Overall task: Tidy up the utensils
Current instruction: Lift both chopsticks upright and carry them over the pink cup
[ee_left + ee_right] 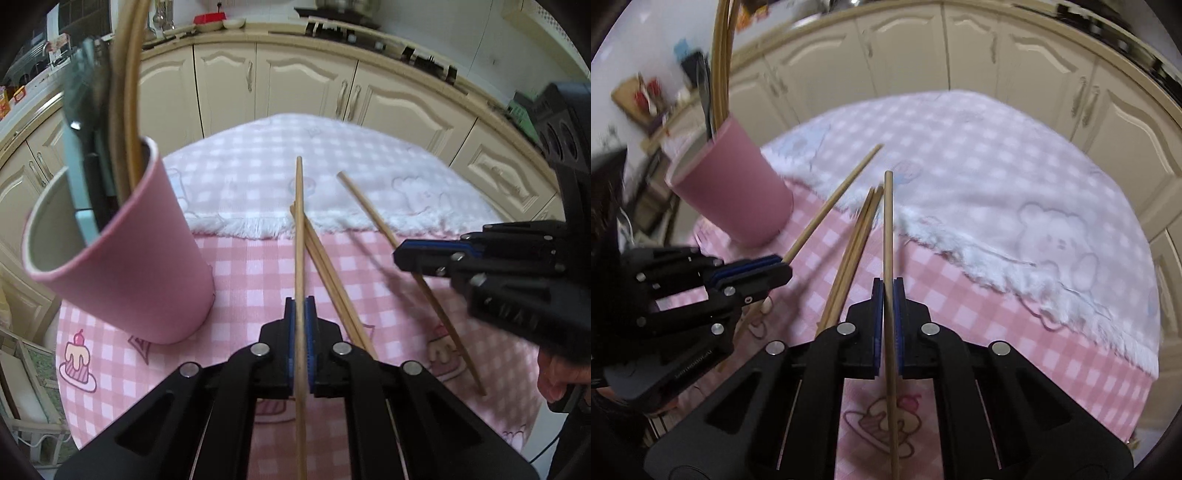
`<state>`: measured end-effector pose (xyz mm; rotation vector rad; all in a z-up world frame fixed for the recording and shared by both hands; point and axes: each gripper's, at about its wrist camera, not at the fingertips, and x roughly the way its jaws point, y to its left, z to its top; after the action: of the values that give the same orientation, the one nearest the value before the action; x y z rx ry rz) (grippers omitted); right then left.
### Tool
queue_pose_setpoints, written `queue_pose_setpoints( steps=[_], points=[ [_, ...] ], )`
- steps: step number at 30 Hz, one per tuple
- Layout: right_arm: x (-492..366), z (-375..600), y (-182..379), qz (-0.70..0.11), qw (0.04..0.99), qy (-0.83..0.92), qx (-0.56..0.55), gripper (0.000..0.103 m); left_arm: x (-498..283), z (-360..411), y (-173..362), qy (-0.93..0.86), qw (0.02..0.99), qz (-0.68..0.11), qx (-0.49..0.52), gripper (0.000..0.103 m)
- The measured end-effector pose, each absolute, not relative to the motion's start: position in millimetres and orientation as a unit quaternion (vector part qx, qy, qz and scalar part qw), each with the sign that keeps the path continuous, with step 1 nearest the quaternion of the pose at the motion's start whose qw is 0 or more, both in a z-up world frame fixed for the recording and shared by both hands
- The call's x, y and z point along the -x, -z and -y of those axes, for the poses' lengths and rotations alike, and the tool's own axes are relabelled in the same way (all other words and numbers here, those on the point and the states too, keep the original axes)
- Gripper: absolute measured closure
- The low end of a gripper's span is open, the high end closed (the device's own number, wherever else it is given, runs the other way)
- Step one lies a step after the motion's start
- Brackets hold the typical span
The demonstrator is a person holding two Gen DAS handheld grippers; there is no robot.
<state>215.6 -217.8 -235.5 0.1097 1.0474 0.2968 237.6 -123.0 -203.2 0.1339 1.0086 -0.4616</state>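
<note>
Wooden chopstick pinched between pads of left gripper; right gripper likewise clamps a second chopstick. Two loose chopsticks lie on the pink checked cloth between grippers. Pink cup holding utensils stands ahead-left of the left gripper.

Left hand-held gripper and right hand-held gripper: black plastic linkages, silver round pivot screws, blue ribbed pads lining fingers; small white lettering on housing.
</note>
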Motion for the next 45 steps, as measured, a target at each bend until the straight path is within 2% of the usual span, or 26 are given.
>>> queue_pose_setpoints(
  steps=[14, 33, 39, 45],
  points=[
    [-178, 243, 173, -0.381, 0.899, -0.163, -0.145, 0.097, -196, 85, 123, 0.246, 0.907, -0.341, 0.0, 0.098],
    [-179, 206, 57, -0.253, 0.932, -0.23, -0.124, 0.097, -193, 28, 18, 0.195, 0.969, -0.144, 0.054, 0.098],
    [-184, 185, 14, -0.218, 0.937, -0.251, -0.102, 0.097, -201, 24, 2, 0.199, 0.972, -0.111, 0.066, 0.098],
    [-198, 164, -6, -0.206, 0.938, -0.264, -0.087, 0.097, -216, 20, 0, 0.208, 0.97, -0.094, 0.082, 0.098]
  ],
)
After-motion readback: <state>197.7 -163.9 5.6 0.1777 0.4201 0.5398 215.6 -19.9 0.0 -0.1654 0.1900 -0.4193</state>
